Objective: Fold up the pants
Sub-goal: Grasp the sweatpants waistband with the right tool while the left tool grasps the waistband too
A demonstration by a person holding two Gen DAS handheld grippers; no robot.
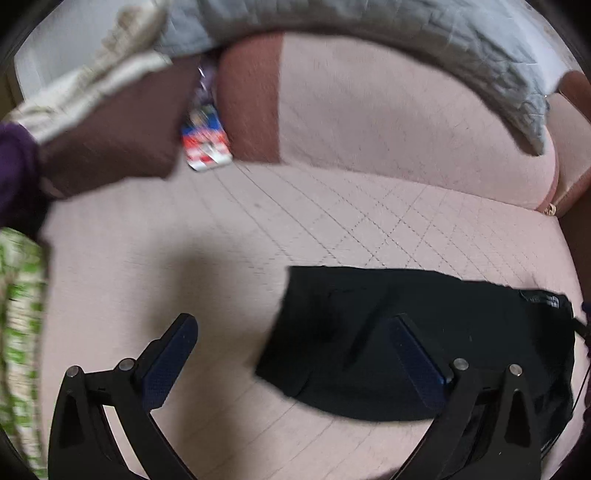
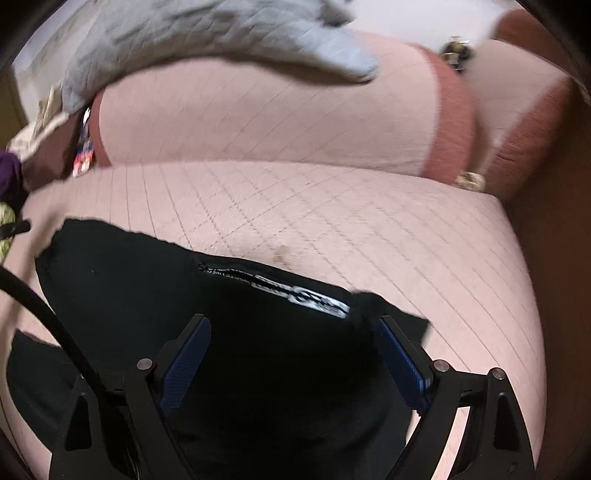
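The left tool (image 1: 295, 347) has its jaws spread wide apart with nothing between them; its left finger (image 1: 168, 363) hangs over bare pink quilted sofa seat (image 1: 155, 266), while its right finger sits over the left end of the black pants (image 1: 369, 332). The right tool (image 2: 293, 352) is likewise spread wide and grips nothing, both blue-padded fingers (image 2: 184, 363) poised above the dark cloth, which fills the gap between them. The pants lie as a flattened, folded bundle on the near part of the seat, a white printed label (image 2: 314, 297) showing along their far edge in the right wrist view; whether either tool touches the fabric cannot be told. A black cable (image 2: 40, 306) crosses the left side of that view over the pants. Beyond the seat rises the pink back cushion (image 1: 388, 110) with rust-brown side panels, and a grey quilted blanket (image 1: 424, 33) is draped over its top. At far left, wedged beside the cushion, is a red, white and blue package (image 1: 205, 142), blurred beyond reading. A green-and-white patterned cloth (image 1: 18, 332) shows at the left edge, with purple fabric (image 1: 14, 162) above it.
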